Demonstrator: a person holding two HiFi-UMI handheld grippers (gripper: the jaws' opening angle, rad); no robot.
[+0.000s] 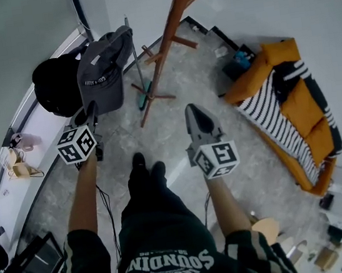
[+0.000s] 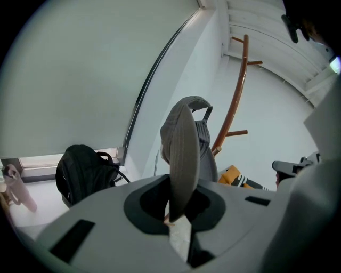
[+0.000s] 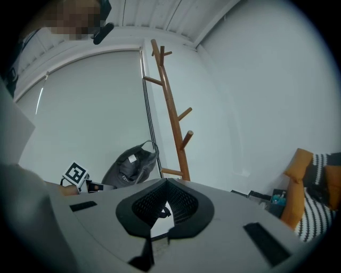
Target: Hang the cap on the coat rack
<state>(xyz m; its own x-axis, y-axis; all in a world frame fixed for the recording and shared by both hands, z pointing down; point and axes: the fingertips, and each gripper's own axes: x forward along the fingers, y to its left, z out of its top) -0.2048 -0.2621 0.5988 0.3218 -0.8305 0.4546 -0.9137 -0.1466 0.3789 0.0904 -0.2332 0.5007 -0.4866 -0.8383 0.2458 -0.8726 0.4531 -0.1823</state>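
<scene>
Speckled floor (image 1: pixel 243 176), wooden coat rack (image 1: pixel 167 40), left gripper (image 2: pixel 177 214) pinching grey cap (image 1: pixel 100 73), right gripper (image 1: pixel 193 110) closed, empty.

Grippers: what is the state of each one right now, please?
Left gripper: shut on the brim of the cap.
Right gripper: shut, nothing between its jaws.

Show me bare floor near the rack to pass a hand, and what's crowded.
Bare floor lies between the coat rack and the striped sofa. Crowded: the window ledge with the backpack, and left of the rack, where the left gripper holds the cap.
</scene>
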